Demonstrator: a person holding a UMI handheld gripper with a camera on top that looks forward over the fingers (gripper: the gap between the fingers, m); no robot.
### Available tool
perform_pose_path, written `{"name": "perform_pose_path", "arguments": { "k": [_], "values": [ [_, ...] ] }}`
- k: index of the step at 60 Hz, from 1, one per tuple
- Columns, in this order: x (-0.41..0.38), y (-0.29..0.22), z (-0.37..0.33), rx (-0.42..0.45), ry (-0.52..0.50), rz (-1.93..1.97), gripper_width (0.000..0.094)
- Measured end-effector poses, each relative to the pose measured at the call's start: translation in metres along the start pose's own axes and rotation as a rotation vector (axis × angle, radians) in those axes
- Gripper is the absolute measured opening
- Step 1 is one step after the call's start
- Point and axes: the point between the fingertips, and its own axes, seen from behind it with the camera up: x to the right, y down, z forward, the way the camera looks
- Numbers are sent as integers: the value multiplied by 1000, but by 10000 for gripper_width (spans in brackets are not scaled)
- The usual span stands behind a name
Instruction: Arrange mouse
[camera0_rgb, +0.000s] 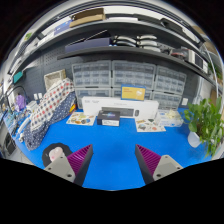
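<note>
A dark rounded object (55, 152), probably the mouse, lies on the blue table top (115, 145), just left of and behind my left finger. My gripper (113, 158) hovers low over the blue surface, open, with only bare table between the fingers. The left finger (78, 162) and right finger (150, 160) show their magenta pads. The left finger hides part of the dark object.
Beyond the fingers, at the table's back, stand a white unit (120, 104), a black box (108, 118) and flat printed sheets (152, 125). A green plant (206, 120) stands at the right, and a checkered cloth (50, 105) lies at the left. Shelves (120, 42) hang above.
</note>
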Motion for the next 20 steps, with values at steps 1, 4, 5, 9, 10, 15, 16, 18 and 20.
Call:
{"name": "perform_pose_path", "arguments": {
  "k": [1,4,5,9,10,15,16,18,20],
  "values": [
    [4,0,-1,1,-1,2,853],
    [16,1,-5,3,-4,7,849],
    [19,2,-6,2,-4,9,849],
    [33,4,-10,3,-1,19,849],
    [36,4,-11,3,0,20,847],
    [51,3,-13,13,8,26,848],
    [53,3,-13,13,9,27,850],
    [57,3,-14,13,8,28,847],
    [60,3,-14,13,7,30,847]
  ]
}}
